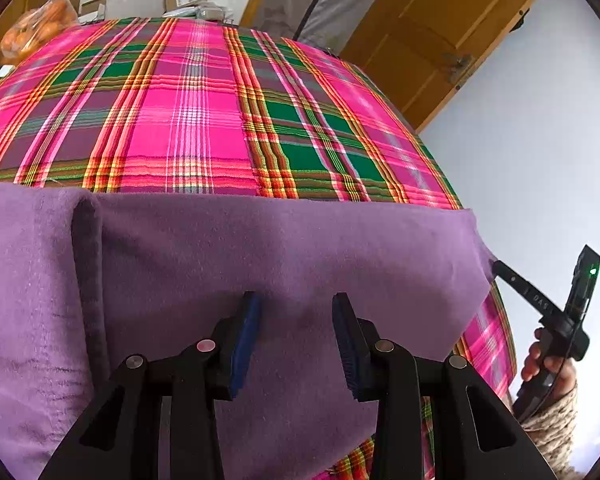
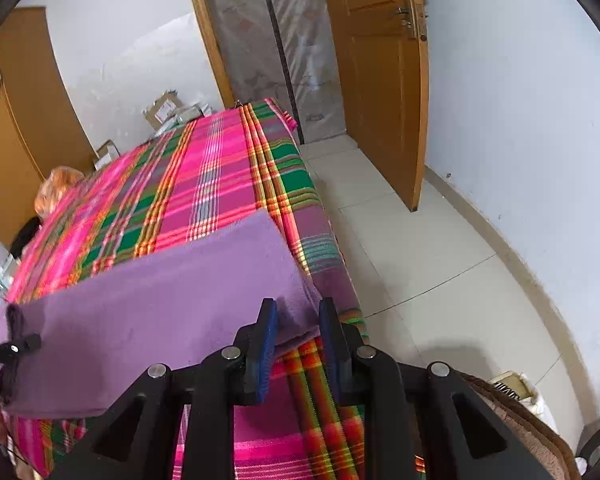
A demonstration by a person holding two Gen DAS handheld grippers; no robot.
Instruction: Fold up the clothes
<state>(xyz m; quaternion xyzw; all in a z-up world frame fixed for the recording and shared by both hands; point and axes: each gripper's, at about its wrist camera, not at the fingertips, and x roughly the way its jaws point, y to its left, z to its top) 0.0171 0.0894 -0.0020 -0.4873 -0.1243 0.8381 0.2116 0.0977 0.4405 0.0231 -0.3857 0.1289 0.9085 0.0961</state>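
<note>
Plaid bedspread [image 1: 204, 120] covers the bed in front of you, and the purple garment [image 1: 260, 248] lies flat across its near edge, long axis running left to right. Your left gripper [image 1: 296, 336] hovers over the cloth's middle, jaws apart and holding nothing. Your right gripper [image 2: 298, 336] sits at the garment's right-hand near corner, jaws parted with the cloth edge between them but not pinched. That corner is nearest your right hand, so the coming fold likely starts there, carried leftward across the long axis.
</note>
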